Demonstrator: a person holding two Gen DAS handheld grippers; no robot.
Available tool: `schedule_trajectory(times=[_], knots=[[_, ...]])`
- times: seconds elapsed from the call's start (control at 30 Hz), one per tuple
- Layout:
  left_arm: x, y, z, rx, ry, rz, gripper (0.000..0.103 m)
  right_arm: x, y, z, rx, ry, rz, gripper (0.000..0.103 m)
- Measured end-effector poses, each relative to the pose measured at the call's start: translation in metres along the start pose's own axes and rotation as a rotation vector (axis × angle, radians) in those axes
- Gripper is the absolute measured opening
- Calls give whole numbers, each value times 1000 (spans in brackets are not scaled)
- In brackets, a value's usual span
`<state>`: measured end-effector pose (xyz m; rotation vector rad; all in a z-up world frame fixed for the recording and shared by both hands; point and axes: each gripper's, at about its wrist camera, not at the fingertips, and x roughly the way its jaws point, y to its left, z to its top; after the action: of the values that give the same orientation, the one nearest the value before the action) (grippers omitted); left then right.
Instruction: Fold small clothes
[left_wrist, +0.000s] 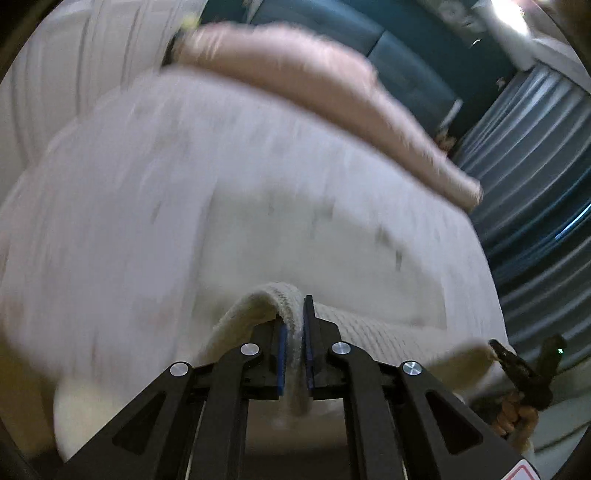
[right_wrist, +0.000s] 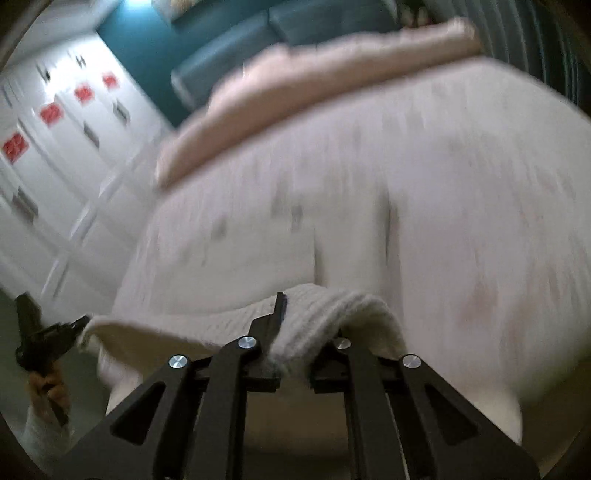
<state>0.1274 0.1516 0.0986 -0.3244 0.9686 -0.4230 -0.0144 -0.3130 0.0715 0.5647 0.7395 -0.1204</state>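
1. The left tongs (left_wrist: 293, 332) are nearly closed, their blue pads pinching a bunched edge of a cream knitted garment (left_wrist: 369, 325).
2. The right tongs (right_wrist: 295, 332) are likewise nearly closed on another part of that garment's edge; the knit drapes over 1 finger and hides it.
3. The garment hangs stretched between the 2 tongs, above a pale patterned bed cover (left_wrist: 221, 184), with its lower part sagging toward the bed. Each wrist view catches the other tongs at the far end of the cloth.
4. A pink blanket (left_wrist: 314, 81) lies across the far part of the bed.
5. Judging by this, the garment is picked up and spread, but no fold is visible yet. Laying it flat and folding it remain.
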Motion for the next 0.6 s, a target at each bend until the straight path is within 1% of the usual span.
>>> schedule_trajectory(times=[0.03, 0.07, 0.1, 0.13, 0.17, 0.2, 0.23, 0.27, 0.3, 0.33, 0.37, 0.4, 0.43, 0.47, 0.5, 0.57, 0.6], knots=[[14, -2, 23, -32, -61, -10, 18, 13, -1, 20, 45, -68, -40, 19], [23, -2, 37, -52, -85, -8, 21, 18, -1, 29, 88, -114, -51, 24], [31, -3, 49, -94, -110, 61, 27, 20, -1, 35, 131, -169, -58, 39], [31, -4, 52, -114, -120, 92, 42, 15, -1, 41, 177, -237, -72, 52], [30, -6, 57, -126, -145, 96, 51, 8, -2, 41, 223, -298, -68, 58], [26, -8, 57, -127, -168, 95, 69, 1, -5, 37, 244, -319, -49, 64], [20, -6, 56, -128, -196, 112, 76, -2, -7, 34, 263, -327, -23, 67], [13, -4, 48, -119, -237, 136, 82, -2, -8, 27, 265, -304, -6, 67], [8, -2, 38, -101, -246, 146, 87, 0, -13, 24, 247, -275, -12, 67], [10, 3, 22, -73, -217, 176, 87, 5, -14, 13, 204, -224, -60, 67], [13, 11, 9, -62, -184, 199, 87, 6, -15, -1, 175, -195, -97, 67], [21, 22, -6, -64, -133, 219, 87, 11, -16, -12, 149, -162, -137, 67], [28, 29, -15, -74, -100, 227, 87, 15, -22, -21, 139, -131, -165, 67], [41, 44, -32, -112, -34, 229, 87, 21, -31, -34, 157, -89, -192, 67], [48, 57, -43, -146, 10, 225, 87, 25, -38, -45, 183, -58, -203, 67], [64, 79, -63, -231, 72, 220, 87, 36, -53, -61, 240, -7, -210, 67], [70, 85, -69, -263, 84, 210, 87, 39, -56, -66, 260, 11, -213, 67]])
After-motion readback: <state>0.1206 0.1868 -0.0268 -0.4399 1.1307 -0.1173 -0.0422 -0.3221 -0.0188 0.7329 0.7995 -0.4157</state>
